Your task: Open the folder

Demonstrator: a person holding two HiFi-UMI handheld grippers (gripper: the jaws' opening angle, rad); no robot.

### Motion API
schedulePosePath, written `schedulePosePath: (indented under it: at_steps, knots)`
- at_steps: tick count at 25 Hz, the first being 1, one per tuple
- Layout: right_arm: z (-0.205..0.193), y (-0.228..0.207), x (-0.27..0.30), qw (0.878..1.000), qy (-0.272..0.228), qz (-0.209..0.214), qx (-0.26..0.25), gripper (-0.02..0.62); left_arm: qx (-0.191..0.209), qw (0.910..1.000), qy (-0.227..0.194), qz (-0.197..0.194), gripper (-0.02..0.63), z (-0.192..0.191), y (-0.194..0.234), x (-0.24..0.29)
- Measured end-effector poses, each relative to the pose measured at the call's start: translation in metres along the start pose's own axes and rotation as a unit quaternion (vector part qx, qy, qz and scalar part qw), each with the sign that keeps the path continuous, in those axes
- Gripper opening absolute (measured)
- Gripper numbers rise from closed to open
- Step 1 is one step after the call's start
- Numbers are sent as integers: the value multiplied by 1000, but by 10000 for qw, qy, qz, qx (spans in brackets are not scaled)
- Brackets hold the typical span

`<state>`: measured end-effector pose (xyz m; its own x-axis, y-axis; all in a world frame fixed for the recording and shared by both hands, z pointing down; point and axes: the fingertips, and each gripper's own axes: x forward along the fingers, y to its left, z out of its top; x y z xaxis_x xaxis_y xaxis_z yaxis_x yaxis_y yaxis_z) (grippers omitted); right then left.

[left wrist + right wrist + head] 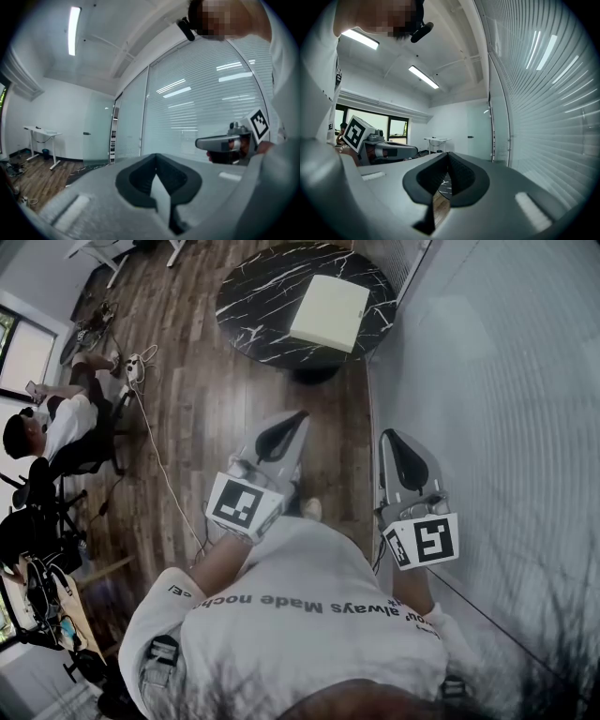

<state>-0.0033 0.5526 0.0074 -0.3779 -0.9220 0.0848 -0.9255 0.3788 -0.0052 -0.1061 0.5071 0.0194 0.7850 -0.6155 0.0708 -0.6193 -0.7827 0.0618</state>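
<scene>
A pale folder [329,313] lay flat on a round black table [253,306], well ahead across open wooden floor [197,399]. A glass wall [487,381] ran close on the right, with a seated person [56,427] and a cable [164,474] at the left. The left gripper [298,414] and right gripper [386,434] pointed level, jaws closed on nothing.

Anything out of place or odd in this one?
Nothing stands out. The folder lies flat and closed on the round table. The left gripper and right gripper are shut and empty, short of it. A loose cable trails across the floor.
</scene>
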Motion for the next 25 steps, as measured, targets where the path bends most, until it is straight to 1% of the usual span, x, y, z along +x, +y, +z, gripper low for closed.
schedulePosePath:
  at_steps: [5, 9, 14, 18, 22, 25]
  knots:
    - [4, -7, 50, 9999, 31, 79, -77, 2, 42, 10000, -45, -16, 3, 1, 44, 21]
    - [16, -8, 101, 9998, 26, 67, -167, 2, -50, 10000, -78, -21, 3, 8, 93, 33]
    - [27, -3, 164, 9997, 37, 36, -248, 2, 3, 9998, -166, -95, 3, 20, 154, 47]
    - [33, 4, 206, 9997, 36, -18, -247, 2, -32, 9997, -185, -138, 3, 25, 196, 52]
    - [29, 11, 238, 9997, 135, -35, -211, 2, -72, 9998, -68, -181, 3, 17, 230, 57]
    - [25, 11, 252, 9996, 207, -53, -188, 2, -160, 9996, -68, -220, 3, 16, 243, 62]
